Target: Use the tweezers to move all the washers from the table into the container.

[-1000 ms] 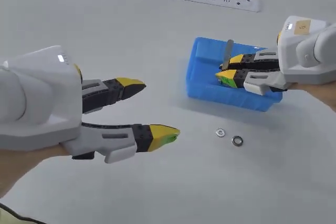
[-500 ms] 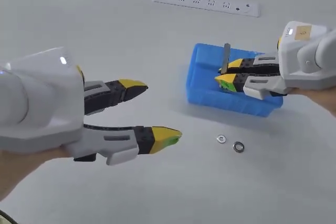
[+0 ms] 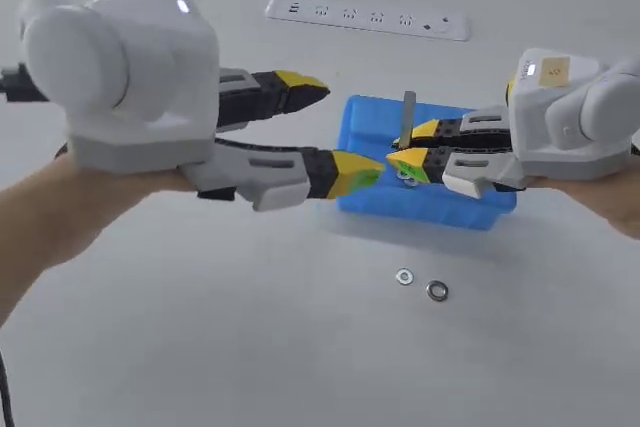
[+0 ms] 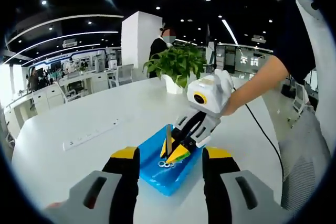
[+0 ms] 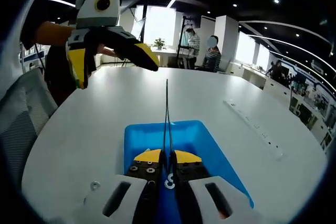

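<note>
Washers point(image 3: 404, 276) lying on counter point(image 3: 200, 327), person's side of container point(image 3: 360, 119); right hand-held gripper point(image 3: 405, 147) nearer, clamping tweezers point(image 3: 407, 115); left hand-held gripper point(image 3: 352, 130) gaping, empty.

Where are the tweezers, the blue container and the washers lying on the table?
tweezers point(image 3: 408, 117), head view, on the upright grey shaft.
blue container point(image 3: 420, 209), head view, on its front wall.
washers point(image 3: 437, 291), head view, on the right-hand ring of the loose pair.

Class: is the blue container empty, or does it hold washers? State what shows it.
Not empty: washers lie on the floor of the blue container; two loose washers sit outside it on the table.
</note>
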Motion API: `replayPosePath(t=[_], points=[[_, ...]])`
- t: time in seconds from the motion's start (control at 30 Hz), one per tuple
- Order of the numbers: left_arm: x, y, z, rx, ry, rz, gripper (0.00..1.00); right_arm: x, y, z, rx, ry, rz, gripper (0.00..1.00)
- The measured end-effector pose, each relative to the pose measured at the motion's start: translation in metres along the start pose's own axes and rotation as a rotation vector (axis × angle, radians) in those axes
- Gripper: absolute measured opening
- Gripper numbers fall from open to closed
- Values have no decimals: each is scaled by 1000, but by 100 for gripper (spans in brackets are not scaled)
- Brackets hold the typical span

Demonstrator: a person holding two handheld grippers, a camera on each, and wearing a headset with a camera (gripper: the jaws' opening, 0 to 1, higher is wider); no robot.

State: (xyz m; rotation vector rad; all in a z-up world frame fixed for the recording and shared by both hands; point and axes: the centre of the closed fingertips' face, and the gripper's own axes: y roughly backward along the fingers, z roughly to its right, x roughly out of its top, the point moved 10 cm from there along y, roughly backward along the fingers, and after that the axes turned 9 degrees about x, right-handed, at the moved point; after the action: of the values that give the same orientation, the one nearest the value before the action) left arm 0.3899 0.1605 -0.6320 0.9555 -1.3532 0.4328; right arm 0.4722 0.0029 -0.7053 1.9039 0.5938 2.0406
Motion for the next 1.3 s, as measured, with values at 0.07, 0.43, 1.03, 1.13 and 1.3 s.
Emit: replayPosePath(t=[0.07, 0.43, 1.03, 1.13, 1.3], points=[[3, -13, -4, -50, -29, -16, 49, 1, 1, -1, 1, 13, -3, 8], [-8, -47, -5, -177, -87, -83, 30, 3, 2, -4, 31, 28, 2, 8], [4, -45, 2, -265, -157, -71, 8, 8, 4, -10, 77, 35, 15, 8], [6, -44, 4, -268, -194, -74, 7, 9, 4, -11, 83, 43, 12, 8], [10, -45, 4, -252, -228, -57, 6, 11, 5, -9, 78, 46, 17, 9]])
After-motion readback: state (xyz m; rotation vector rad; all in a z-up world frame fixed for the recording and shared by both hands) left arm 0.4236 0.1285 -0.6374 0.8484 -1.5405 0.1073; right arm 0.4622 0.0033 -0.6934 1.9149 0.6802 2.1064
